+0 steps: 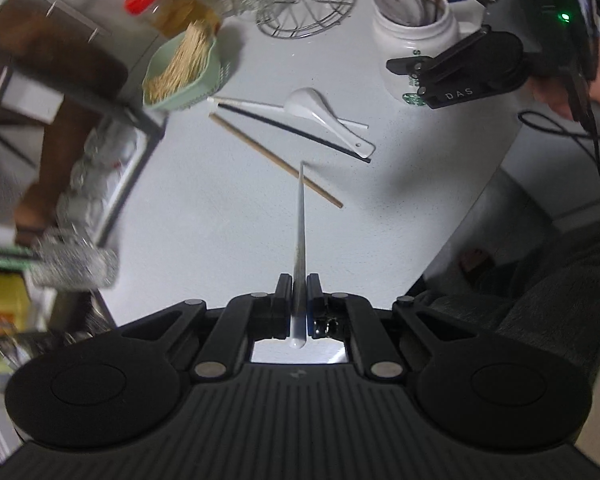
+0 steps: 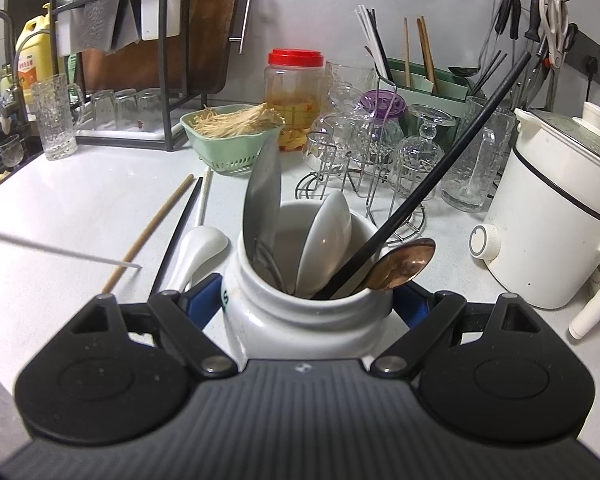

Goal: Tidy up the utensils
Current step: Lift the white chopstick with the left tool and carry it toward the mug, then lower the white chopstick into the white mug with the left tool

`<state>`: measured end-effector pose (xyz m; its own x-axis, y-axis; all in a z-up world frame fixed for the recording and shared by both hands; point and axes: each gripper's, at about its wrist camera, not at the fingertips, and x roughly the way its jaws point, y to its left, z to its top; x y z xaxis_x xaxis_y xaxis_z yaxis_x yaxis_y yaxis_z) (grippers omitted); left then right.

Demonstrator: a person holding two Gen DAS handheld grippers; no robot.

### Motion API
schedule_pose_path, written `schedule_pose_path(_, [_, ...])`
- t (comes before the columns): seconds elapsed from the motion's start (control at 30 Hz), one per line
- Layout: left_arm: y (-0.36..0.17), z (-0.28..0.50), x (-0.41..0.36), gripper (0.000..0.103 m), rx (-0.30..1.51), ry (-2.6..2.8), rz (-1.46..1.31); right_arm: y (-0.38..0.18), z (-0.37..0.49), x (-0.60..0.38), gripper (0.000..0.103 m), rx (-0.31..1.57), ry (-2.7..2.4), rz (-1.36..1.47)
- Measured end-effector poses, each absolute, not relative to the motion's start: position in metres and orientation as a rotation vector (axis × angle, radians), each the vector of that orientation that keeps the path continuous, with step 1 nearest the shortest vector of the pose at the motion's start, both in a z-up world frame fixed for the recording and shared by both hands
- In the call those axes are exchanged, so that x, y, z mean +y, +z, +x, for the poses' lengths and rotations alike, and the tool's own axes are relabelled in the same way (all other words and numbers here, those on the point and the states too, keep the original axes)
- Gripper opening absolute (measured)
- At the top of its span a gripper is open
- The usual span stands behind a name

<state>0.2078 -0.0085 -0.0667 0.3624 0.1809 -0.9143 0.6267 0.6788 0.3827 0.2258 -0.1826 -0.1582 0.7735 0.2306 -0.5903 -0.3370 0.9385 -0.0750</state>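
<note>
A white kitchen countertop (image 2: 80, 200) is crowded at its far edge with glassware, a red-lidded jar (image 2: 295, 96) and a green basket of enoki mushrooms (image 2: 232, 136). A white chopstick (image 1: 300, 240) is clamped between the nearly closed jaws of the left gripper (image 1: 299, 300) and is held above the counter. On the counter beyond it lie a wooden chopstick (image 1: 276, 160), a black chopstick (image 1: 296, 130) and a white ceramic spoon (image 1: 320, 114). The white ceramic jar (image 2: 300, 312) is gripped at its sides by the right gripper (image 2: 308, 304); spoons and a black chopstick (image 2: 428, 184) stand inside it.
</note>
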Motion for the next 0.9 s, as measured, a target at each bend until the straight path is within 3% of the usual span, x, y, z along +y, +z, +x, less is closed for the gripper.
schedule_pose_path(0.5, [-0.019,0.216,-0.051,0.008,1.073,-0.483,1.236,-0.159,0.225,-0.184,0.091,0.609,0.310,-0.182])
schedule_pose_path(0.9, [0.054,0.213,-0.084,0.008,0.959,-0.594,1.343,-0.159,0.226,-0.181,0.091,0.611,0.299,-0.189])
